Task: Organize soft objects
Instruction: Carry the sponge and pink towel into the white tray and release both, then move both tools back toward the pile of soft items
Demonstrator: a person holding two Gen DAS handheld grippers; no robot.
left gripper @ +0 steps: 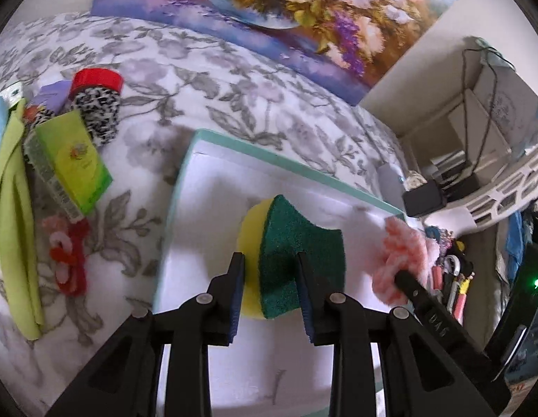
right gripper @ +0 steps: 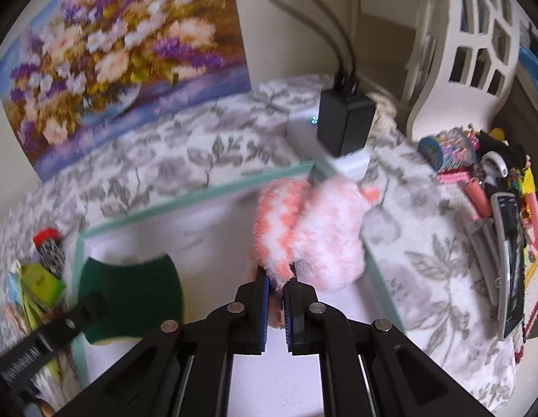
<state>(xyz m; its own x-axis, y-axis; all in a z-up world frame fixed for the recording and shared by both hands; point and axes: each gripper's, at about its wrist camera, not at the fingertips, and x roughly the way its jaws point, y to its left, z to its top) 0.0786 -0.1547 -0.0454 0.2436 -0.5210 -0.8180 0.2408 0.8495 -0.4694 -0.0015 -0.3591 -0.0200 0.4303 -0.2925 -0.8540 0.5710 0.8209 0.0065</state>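
Note:
My left gripper is shut on a yellow sponge with a green scouring face and holds it over the white box with a teal rim. My right gripper is shut on a fluffy pink and white fabric piece, held over the box's right part. The sponge and the left gripper's finger show at lower left in the right wrist view. The pink fabric and the right gripper's finger show at right in the left wrist view.
On the floral blanket, left of the box, lie a green carton, a red-lidded jar with a black-white cloth, green cloths and a red-pink knit piece. A black charger and a pile of small items sit to the right.

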